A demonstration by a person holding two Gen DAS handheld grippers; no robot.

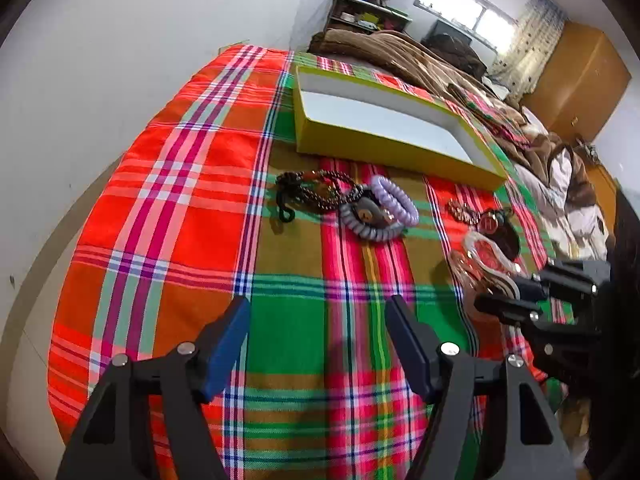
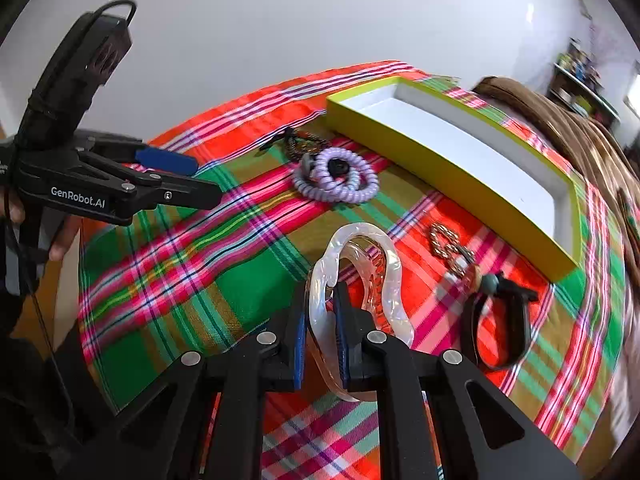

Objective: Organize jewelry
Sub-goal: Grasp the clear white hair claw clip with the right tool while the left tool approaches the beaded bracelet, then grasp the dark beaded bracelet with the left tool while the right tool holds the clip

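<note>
in the right wrist view, nearest the lens at 6 o'clock, the right gripper (image 2: 322,312) has its jaws clamped on the near loop of a pearly white hair clip (image 2: 362,276), blue pads pressing it from both sides. no earlier picture shows the closing. the clip's wavy loop reaches up toward 12 o'clock over the plaid cloth (image 2: 192,280). just to its 3 o'clock lies a dark band (image 2: 496,320) with a small charm at its top, and touching that, toward 1 o'clock, a beaded chain (image 2: 450,246).

in the left wrist view the left gripper (image 1: 318,312) hangs over bare cloth at 6 o'clock, jaws wide apart with nothing between them. in the right wrist view a hand (image 2: 60,236) holds that gripper at 9 o'clock.

farther out, near the centre, two lilac coil hair ties (image 1: 380,210) overlap each other, with a small dark piece inside their rings. just at their 10 o'clock lies a tangle of dark beaded strands (image 1: 312,192).

beyond them, toward 12 o'clock, sits a yellow tray (image 1: 360,142) with a white inside, well apart from the held clip. past it, at 1 o'clock, brown bedding (image 1: 420,56) lies heaped, with a shelf (image 1: 368,8) against the far wall.
</note>
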